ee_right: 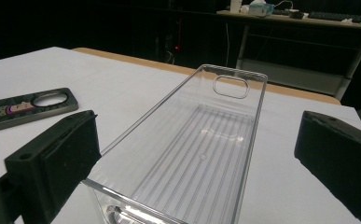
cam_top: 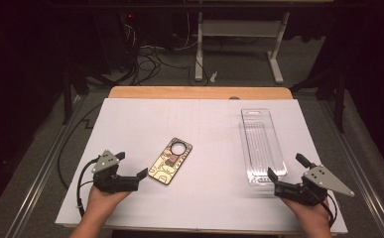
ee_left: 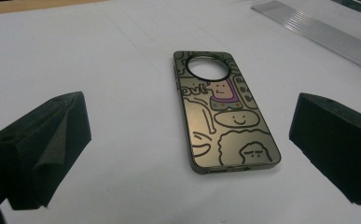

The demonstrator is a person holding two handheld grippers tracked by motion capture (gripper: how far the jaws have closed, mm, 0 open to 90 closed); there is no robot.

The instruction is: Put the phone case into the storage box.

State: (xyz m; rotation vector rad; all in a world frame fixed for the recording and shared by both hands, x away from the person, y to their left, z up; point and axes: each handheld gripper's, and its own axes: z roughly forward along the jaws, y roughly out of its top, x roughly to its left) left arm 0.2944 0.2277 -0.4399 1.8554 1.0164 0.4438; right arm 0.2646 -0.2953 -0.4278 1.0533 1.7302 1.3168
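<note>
A phone case (cam_top: 170,161) with cartoon doodles and a round camera hole lies flat on the white board, left of centre. My left gripper (cam_top: 131,164) rests at the near left with its jaws wide open. In the left gripper view the phone case (ee_left: 225,116) lies just ahead of the left gripper (ee_left: 190,116), untouched. A clear plastic tray (cam_top: 261,144) lies lengthwise on the right. My right gripper (cam_top: 287,167) stands open at its near end. In the right gripper view the tray (ee_right: 201,149) runs away from the right gripper (ee_right: 197,135), and the phone case (ee_right: 24,108) lies far left.
The white board (cam_top: 130,119) covers a wooden table whose far edge (cam_top: 199,92) shows beyond it. Behind stand a white desk frame (cam_top: 274,54) and cables on the floor (cam_top: 150,59). Dark surroundings flank both sides.
</note>
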